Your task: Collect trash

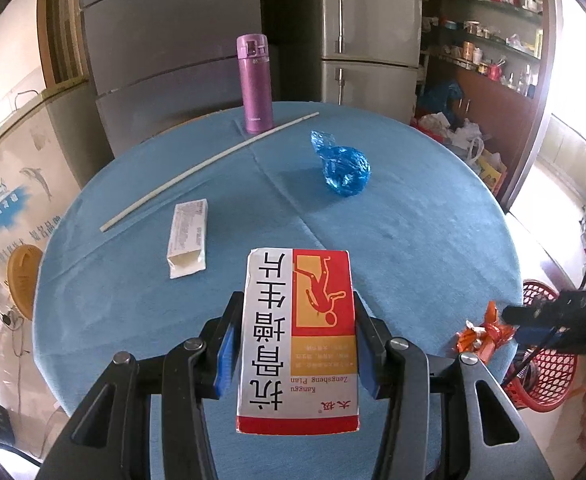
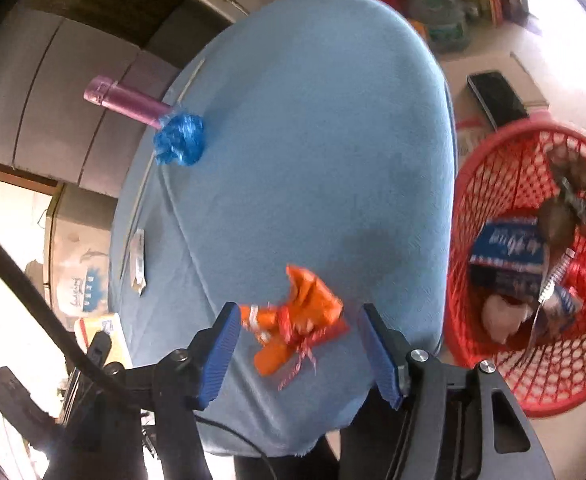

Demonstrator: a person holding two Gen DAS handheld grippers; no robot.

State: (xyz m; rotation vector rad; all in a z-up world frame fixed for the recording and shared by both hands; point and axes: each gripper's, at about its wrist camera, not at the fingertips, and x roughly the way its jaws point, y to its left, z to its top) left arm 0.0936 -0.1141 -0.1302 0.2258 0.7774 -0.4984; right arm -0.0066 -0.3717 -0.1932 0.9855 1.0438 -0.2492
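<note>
Right claw (image 2: 297, 344) open astride orange wrapper (image 2: 293, 320) near table (image 2: 313, 120) edge, pads not pressing. Left claw (image 1: 297, 344) clamped on red-and-white box (image 1: 299, 336). Red basket (image 2: 493, 160) beside table. Wrapper likely light, crinkly, soft; best pinched at bunched middle.

L gripper (image 1: 297, 344) clamps red/white box (image 1: 299, 340) over table (image 1: 413, 220) near edge. Purple flask (image 1: 256, 84) at far edge; orange wrapper (image 1: 483, 334) at right edge.
</note>
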